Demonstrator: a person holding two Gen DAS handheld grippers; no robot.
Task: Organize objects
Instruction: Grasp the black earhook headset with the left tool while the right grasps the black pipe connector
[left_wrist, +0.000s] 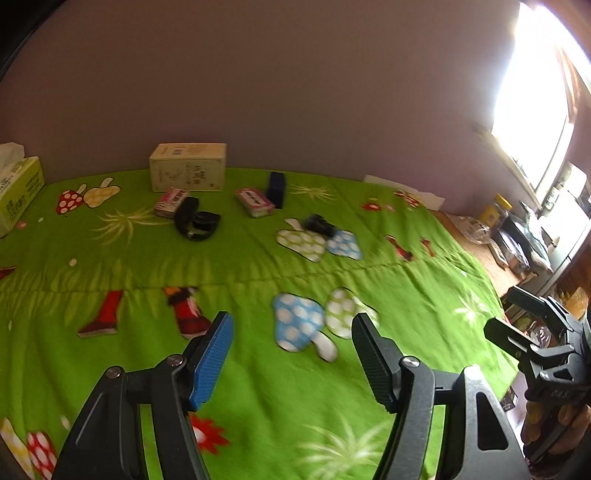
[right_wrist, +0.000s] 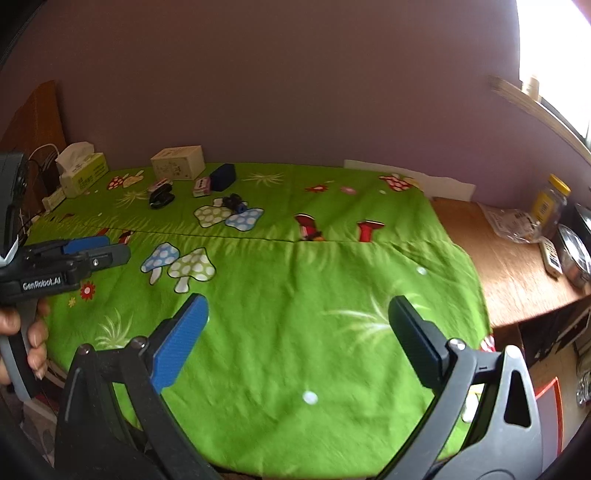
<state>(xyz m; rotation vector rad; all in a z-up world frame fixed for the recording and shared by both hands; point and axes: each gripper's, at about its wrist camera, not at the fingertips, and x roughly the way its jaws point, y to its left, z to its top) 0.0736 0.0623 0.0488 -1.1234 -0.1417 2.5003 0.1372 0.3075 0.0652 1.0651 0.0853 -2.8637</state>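
Nearest to me, my left gripper (left_wrist: 291, 354) hangs with its jaws spread and nothing between them, over the near part of the green cloth (left_wrist: 258, 266), and my right gripper (right_wrist: 299, 336) is likewise spread and empty, off to its side over the cloth's near right corner. Both sit well short of anything worth sorting. Farther out, past the mushroom prints, a small dark object (left_wrist: 318, 225) lies alone in the middle of the cloth; it is too blurred for me to say what it is. Beyond that a black strap-like item (left_wrist: 196, 221) lies just beside a small red-and-white box (left_wrist: 170, 202), with a second small red-and-white box (left_wrist: 255, 203) near a dark blue box (left_wrist: 277, 189) that stands on end. At the back, against the wall, are a cream carton (left_wrist: 188, 167) and, far left, a tissue box (left_wrist: 20, 192). I judge the task barely begun. The risks ahead: the cloth is loose and wrinkled, so a finger dragging on it could shift everything; the upright blue box would tip if nudged; and my two grippers could collide reaching into the same small cluster.
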